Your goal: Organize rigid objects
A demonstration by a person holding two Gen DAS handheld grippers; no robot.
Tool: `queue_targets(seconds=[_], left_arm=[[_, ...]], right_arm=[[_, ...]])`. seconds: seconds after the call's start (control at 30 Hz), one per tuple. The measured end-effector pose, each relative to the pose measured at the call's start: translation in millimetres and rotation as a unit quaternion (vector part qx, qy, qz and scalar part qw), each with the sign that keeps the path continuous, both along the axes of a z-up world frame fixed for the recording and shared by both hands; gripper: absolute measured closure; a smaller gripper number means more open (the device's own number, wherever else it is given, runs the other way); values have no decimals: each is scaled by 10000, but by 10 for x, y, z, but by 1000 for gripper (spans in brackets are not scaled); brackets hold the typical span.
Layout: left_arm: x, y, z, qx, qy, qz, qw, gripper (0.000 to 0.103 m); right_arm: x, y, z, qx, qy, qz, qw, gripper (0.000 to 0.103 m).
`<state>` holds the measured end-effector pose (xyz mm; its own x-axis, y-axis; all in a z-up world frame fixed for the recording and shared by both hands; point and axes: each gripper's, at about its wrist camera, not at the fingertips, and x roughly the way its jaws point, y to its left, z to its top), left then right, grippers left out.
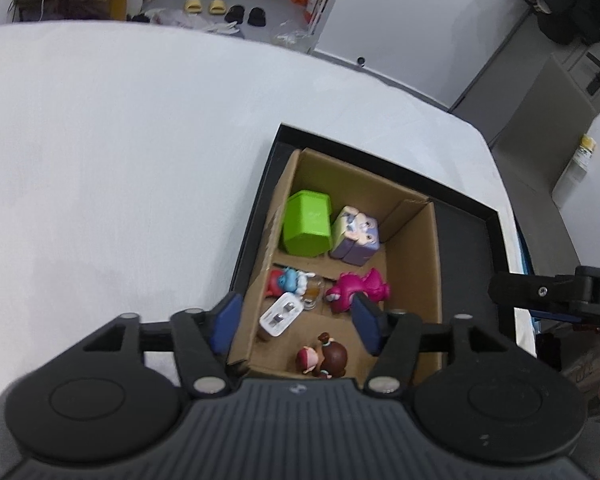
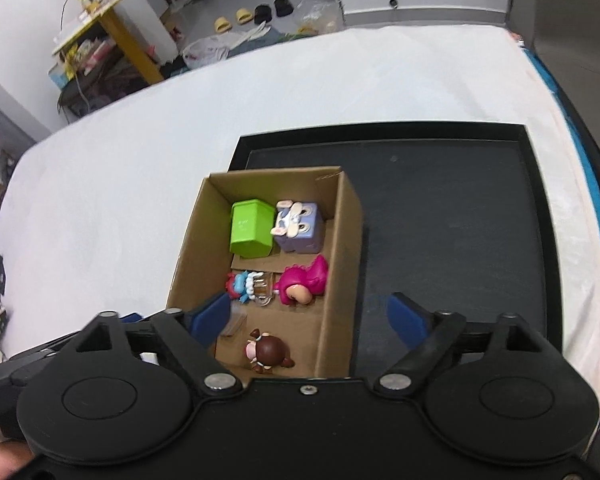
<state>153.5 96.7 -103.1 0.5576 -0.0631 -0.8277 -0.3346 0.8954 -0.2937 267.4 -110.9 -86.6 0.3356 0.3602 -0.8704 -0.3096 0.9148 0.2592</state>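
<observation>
A cardboard box (image 1: 414, 248) (image 2: 342, 248) stands in a black tray (image 1: 468, 224) (image 2: 452, 216) on a white table. Inside it sit a green cube (image 1: 306, 224) (image 2: 250, 228), a purple bunny cube (image 1: 356, 236) (image 2: 298, 226), a pink dinosaur toy (image 1: 358, 292) (image 2: 304, 282), a blue figure (image 1: 288, 282) (image 2: 240, 286), a small glass (image 1: 314, 294) (image 2: 262, 290), a white charger (image 1: 280, 316) and a brown-haired doll (image 1: 326, 358) (image 2: 268, 354). My left gripper (image 1: 296, 324) is open and empty above the box's near end. My right gripper (image 2: 308, 320) is open and empty, also above the box.
The white table (image 1: 120, 168) (image 2: 112, 184) stretches left and behind the tray. The right gripper's body (image 1: 560, 294) shows at the right edge of the left wrist view. Slippers, bags and a yellow-legged table (image 2: 112, 20) lie on the floor beyond.
</observation>
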Motion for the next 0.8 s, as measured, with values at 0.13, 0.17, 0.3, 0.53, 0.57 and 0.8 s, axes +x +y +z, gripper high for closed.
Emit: queue_targets(seconds=[0.13,0.17,0.3,0.53,0.57,0.8], left_arm=[[-12,-59,179,84,-101,-116,9998,29],[-18,-73,224,115,-118,-141,9998,28],[-56,-147,399,337,-172,-226,9990,26],[-161,-287,672,534,-361,-374,9972,19],[-188,-305,707,538,-403,-397,9969,19],[-388,-417,924,613,-614,-401,9954,15]], right_arm=[[-22,-162,93,82,-152,-148,9997,3],[-33,-198,118,89,-197,-177,9996,1],[-88,-301,220,117,-327,-238,9991,0],[-271,-426,414,62,-648,-294,9974,0],[-303,-432,435,34,-695,-284,9972,0],[-550,-532,627,-73,-1081,-346,9935,0]])
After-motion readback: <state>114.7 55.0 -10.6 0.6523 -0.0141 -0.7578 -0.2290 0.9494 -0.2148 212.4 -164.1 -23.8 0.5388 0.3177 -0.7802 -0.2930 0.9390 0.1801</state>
